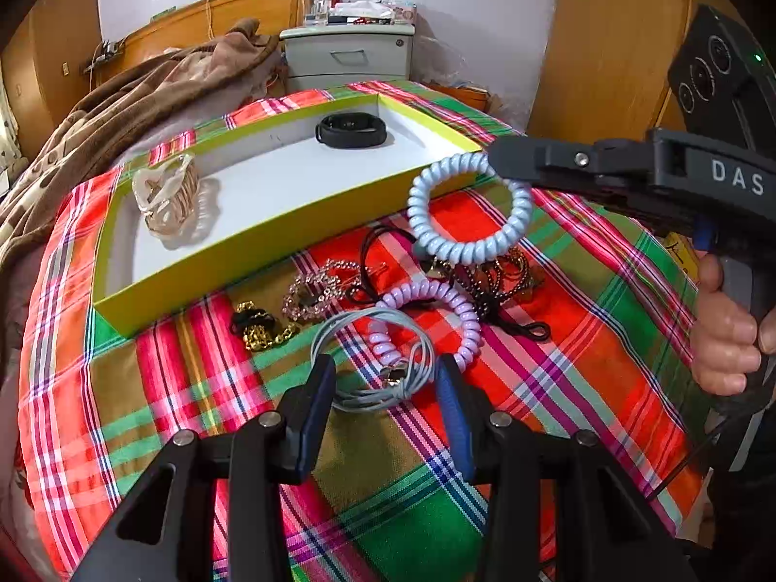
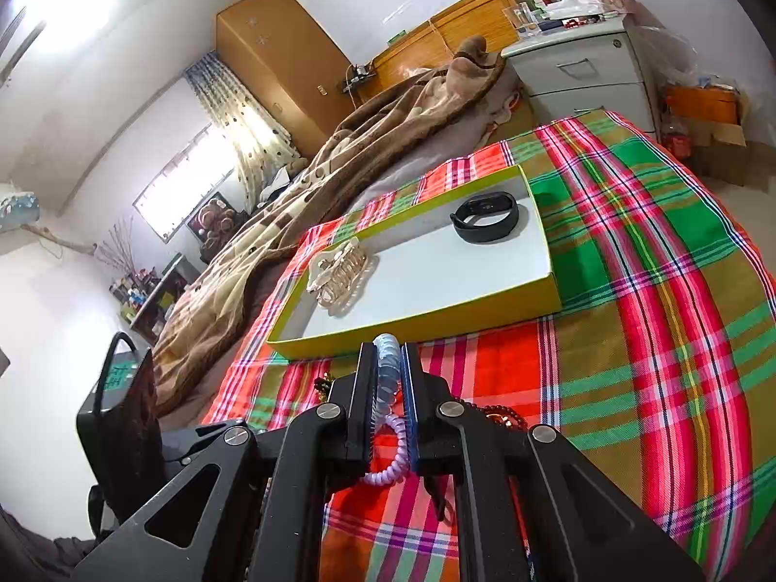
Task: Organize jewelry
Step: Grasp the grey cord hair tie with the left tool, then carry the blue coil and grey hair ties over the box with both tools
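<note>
One blue spiral band [image 2: 388, 363] in right hand-held gripper's [image 2: 388, 378] pinch.

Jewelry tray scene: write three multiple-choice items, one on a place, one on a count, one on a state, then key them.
1. Where does the black watch band lie?
A. in the yellow-rimmed tray
B. on the plaid cloth
C. on the cabinet

2. How many things lie in the tray?
A. one
B. two
C. four

3. How does the right gripper stand?
A. wide open
B. shut on nothing
C. shut on the pale blue coil tie

Key: 1 A, it rests on the tray's white floor. 2 B, the band and the beige hair claw. 3 C, the coil is pinched between its pads.
</note>
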The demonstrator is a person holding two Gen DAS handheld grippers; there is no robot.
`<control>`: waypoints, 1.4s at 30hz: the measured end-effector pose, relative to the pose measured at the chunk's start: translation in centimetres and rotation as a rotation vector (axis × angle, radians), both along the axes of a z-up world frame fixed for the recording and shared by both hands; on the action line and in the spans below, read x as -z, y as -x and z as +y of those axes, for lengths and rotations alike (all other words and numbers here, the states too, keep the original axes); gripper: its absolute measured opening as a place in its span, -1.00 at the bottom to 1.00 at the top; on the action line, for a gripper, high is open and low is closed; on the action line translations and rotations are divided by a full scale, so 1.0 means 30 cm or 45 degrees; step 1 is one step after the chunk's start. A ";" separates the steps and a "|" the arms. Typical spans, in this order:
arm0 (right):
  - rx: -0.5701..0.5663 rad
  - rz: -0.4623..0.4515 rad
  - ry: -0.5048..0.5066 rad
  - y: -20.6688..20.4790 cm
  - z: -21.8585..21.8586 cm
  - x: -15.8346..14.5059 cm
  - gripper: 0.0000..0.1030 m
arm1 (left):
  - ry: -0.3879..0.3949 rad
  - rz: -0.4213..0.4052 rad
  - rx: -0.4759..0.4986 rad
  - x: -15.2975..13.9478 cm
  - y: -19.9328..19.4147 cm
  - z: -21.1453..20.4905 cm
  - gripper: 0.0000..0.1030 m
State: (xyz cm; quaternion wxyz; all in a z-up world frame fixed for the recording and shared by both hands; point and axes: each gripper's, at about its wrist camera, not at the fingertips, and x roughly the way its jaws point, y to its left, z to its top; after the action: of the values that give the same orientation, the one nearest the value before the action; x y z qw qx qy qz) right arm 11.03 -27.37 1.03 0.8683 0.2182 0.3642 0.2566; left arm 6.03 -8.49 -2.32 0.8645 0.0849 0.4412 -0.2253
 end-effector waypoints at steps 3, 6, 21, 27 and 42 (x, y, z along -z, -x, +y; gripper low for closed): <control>0.002 -0.001 0.000 0.001 0.000 0.000 -0.81 | 0.001 -0.003 0.017 -0.001 0.006 -0.005 -0.15; 0.007 -0.002 -0.001 0.001 -0.004 -0.001 -0.81 | 0.011 0.006 0.014 0.003 0.010 -0.005 -0.30; 0.045 -0.005 0.002 0.022 -0.018 -0.007 -0.81 | 0.119 0.020 -0.013 -0.024 0.008 0.051 -0.65; 0.050 -0.009 0.003 0.028 -0.016 -0.019 -0.81 | 0.166 0.012 -0.053 -0.048 -0.003 0.095 -0.65; 0.064 -0.059 0.019 -0.026 0.011 -0.097 -0.81 | 0.179 -0.073 -0.128 -0.166 -0.065 0.178 -0.65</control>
State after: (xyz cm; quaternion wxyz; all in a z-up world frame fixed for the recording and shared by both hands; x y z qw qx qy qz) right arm 11.83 -27.04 3.95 0.8842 0.2149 0.3404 0.2368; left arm 7.98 -3.16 2.67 0.8908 0.0081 0.4030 -0.2096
